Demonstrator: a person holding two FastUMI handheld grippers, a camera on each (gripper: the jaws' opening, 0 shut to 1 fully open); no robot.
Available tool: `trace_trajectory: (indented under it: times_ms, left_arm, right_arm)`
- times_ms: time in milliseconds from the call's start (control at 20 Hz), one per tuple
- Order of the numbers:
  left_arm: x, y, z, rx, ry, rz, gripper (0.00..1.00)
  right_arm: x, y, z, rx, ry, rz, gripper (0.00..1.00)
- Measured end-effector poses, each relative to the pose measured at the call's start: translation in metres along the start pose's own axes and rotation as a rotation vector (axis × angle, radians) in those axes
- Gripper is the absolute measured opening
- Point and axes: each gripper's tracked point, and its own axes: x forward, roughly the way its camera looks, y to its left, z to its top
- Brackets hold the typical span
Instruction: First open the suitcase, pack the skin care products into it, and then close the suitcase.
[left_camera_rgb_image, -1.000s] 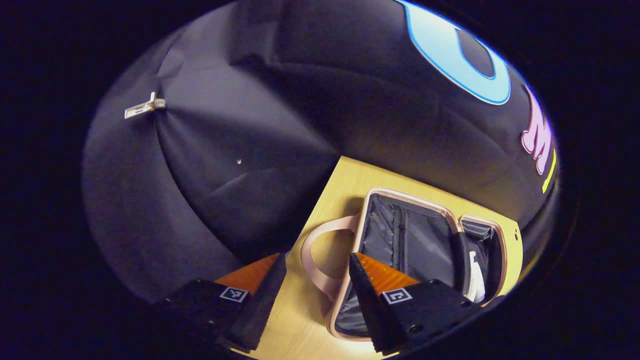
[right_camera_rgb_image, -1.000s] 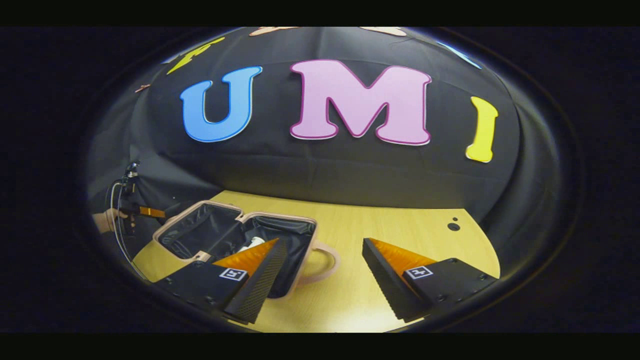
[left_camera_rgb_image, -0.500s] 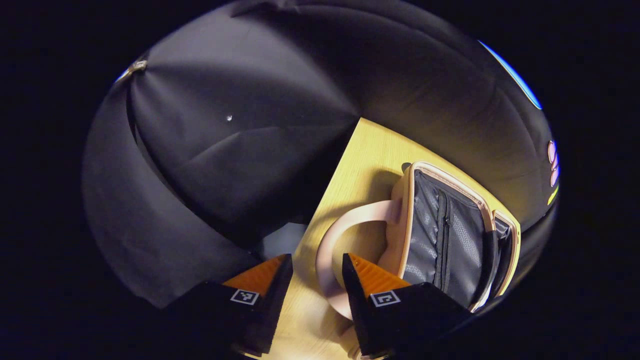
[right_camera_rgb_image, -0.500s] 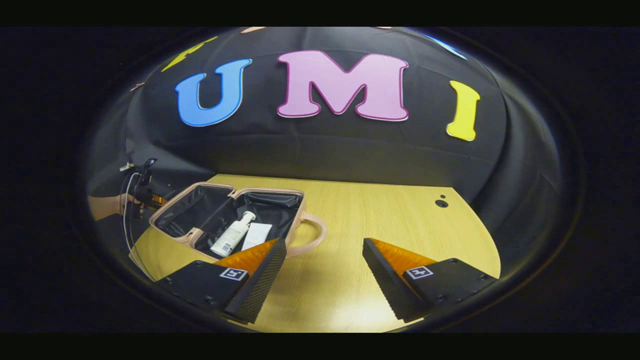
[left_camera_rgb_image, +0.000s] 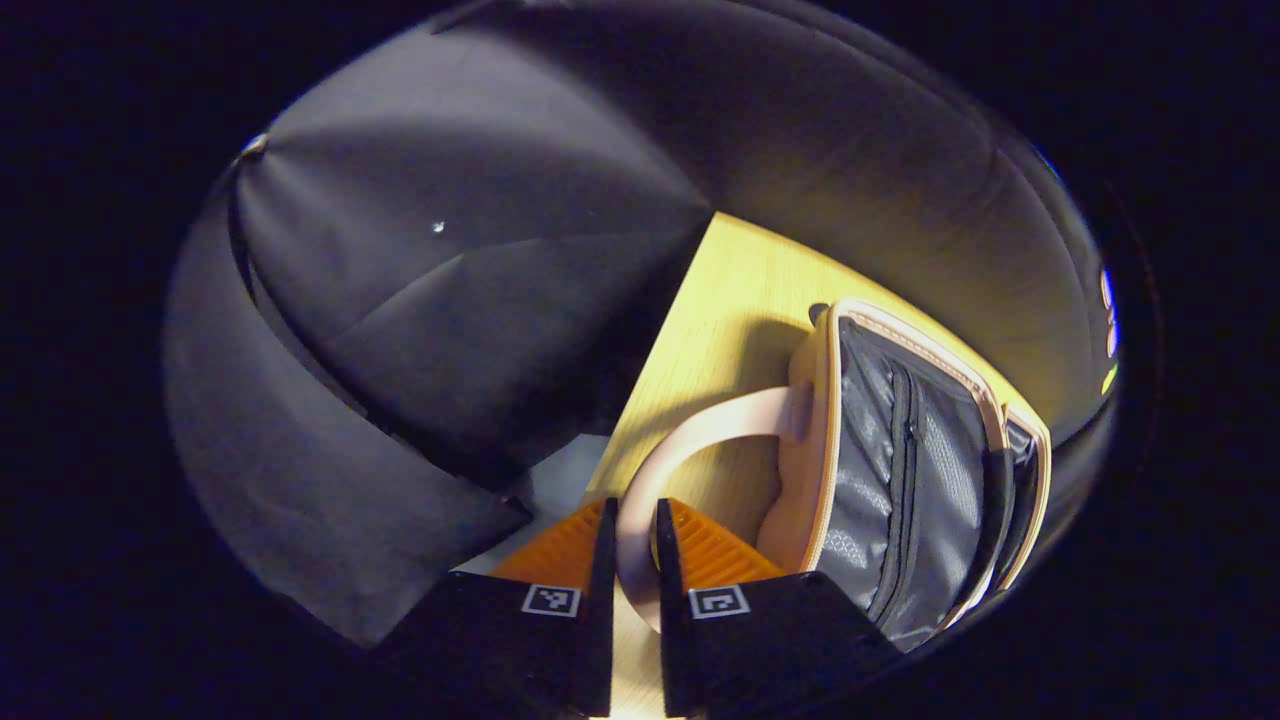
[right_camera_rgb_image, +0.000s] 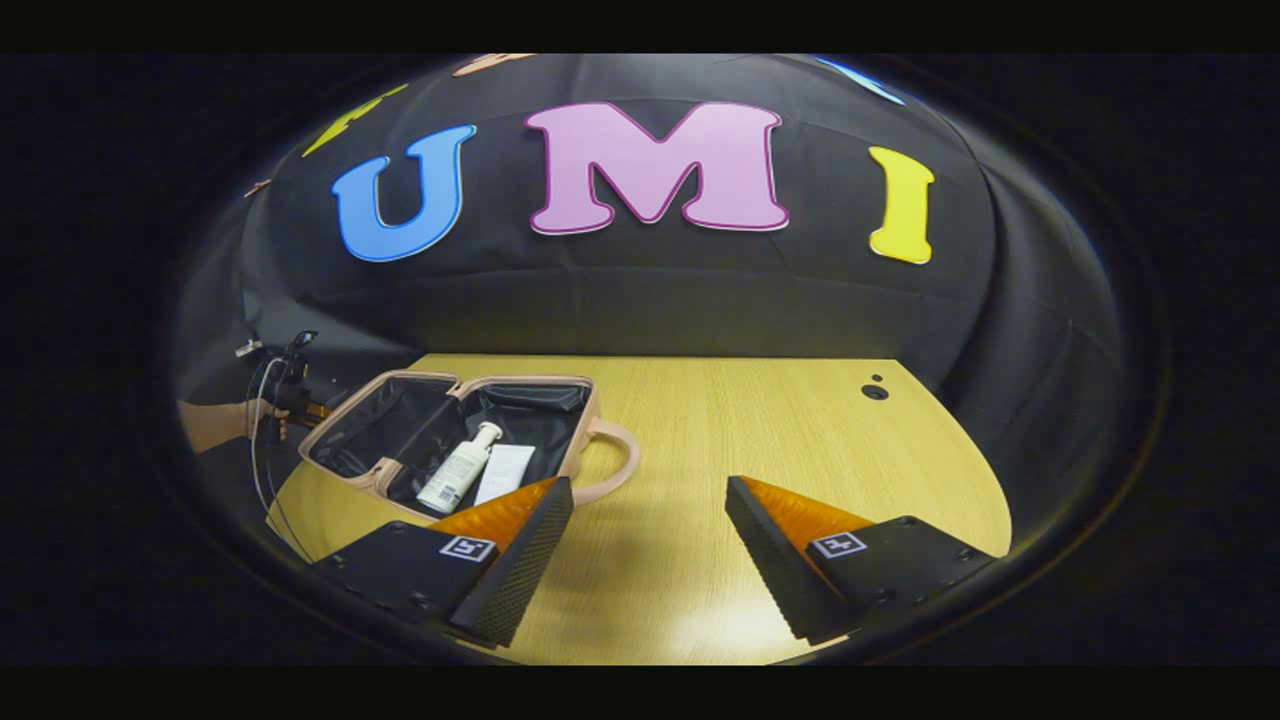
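Left gripper view: the left tool (left_camera_rgb_image: 630, 560) has its two fingers drawn in on the pink handle (left_camera_rgb_image: 690, 440) of the suitcase (left_camera_rgb_image: 900, 470), one finger on each side of the loop, so it is clamped on that handle.
Right gripper view: the right tool (right_camera_rgb_image: 640, 550) hangs released over the bare wooden surface (right_camera_rgb_image: 750, 420), fingers well apart and holding nothing.
Suitcase position: it lies open near the surface's left edge as the right gripper view has it, both halves spread, with a second handle (right_camera_rgb_image: 610, 465) pointing toward the middle of the surface.
Contents: a white pump bottle (right_camera_rgb_image: 455, 470) and a flat white packet (right_camera_rgb_image: 505, 472) lie side by side in the half nearer that second handle.
Far side: a hand (right_camera_rgb_image: 225, 425) and the left tool (right_camera_rgb_image: 300, 405) sit at the case's far edge; the contact itself is too small there to confirm.
Handling judgement: the shell looks stiff and light, the lining soft. The handle is a smooth, rigid loop and the sensible place to take hold for swinging the lid half over; it may slip round within the fingers as the lid turns.
Stage judgement: packing looks finished, closing is in hand.
Change from half a second ago: the left tool's fingers then stood apart beside the handle; now they have closed on it. The right tool has barely shifted.
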Motion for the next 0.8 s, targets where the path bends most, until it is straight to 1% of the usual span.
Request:
trace_trajectory:
  times_ms: [100,200,300,350,450,650,750,800]
  left_arm:
    - [-0.005,-0.002,0.003,-0.032,-0.023,-0.011,0.21]
    - [-0.019,-0.006,0.018,-0.028,-0.073,-0.028,0.19]
    - [-0.041,-0.018,0.028,0.014,-0.102,-0.052,0.16]
    - [-0.053,-0.022,0.034,0.044,-0.114,-0.048,0.13]
    - [-0.078,-0.037,0.051,0.089,-0.172,-0.071,0.11]
    - [-0.159,-0.078,0.079,0.157,-0.327,-0.125,0.07]
    - [-0.212,-0.103,0.092,0.197,-0.392,-0.177,0.07]
    - [-0.242,-0.120,0.100,0.212,-0.427,-0.221,0.07]
  right_arm:
    - [-0.002,-0.009,-0.001,-0.011,-0.011,-0.010,0.98]
    - [-0.004,-0.017,0.002,-0.001,-0.016,-0.014,0.98]
    - [-0.004,-0.024,0.002,0.011,-0.014,-0.021,0.98]
    - [-0.005,-0.028,0.003,0.014,-0.018,-0.025,0.98]
    - [-0.006,-0.034,0.007,0.011,-0.030,-0.035,0.98]
    - [-0.011,-0.046,0.004,0.031,-0.028,-0.052,0.98]
    - [-0.014,-0.050,0.004,0.050,-0.027,-0.054,0.98]
    - [-0.016,-0.053,0.004,0.051,-0.029,-0.059,0.98]
